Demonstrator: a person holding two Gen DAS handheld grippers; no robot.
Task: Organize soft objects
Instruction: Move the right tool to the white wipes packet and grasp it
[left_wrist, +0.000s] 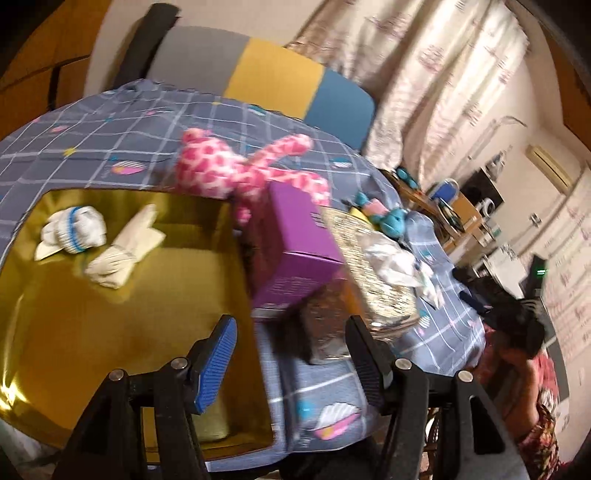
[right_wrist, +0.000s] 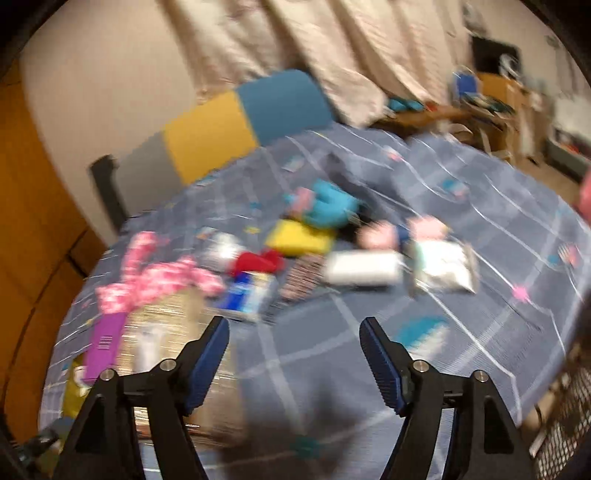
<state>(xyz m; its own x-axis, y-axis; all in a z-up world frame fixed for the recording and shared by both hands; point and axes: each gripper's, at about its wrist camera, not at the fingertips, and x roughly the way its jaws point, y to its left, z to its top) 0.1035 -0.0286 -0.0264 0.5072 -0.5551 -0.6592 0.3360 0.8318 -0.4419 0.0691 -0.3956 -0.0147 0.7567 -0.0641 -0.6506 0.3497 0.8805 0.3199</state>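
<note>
A bed (right_wrist: 461, 229) is being covered by a blue-grey checked sheet, and its headboard (left_wrist: 273, 79) is being shown in grey, yellow and blue panels. Pale patterned curtains (left_wrist: 424, 85) are being hung behind it; a cluttered wooden desk (right_wrist: 491, 107) is being glimpsed beyond.

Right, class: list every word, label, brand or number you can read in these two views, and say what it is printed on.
No text can be read in either view.
Purple box: fine print on its lower face, too small and blurred to read.
Blue and white packet: markings lost to motion blur.
Whiteboard: pink marks, illegible.
Curtain: faint pattern, no readable words.
</note>
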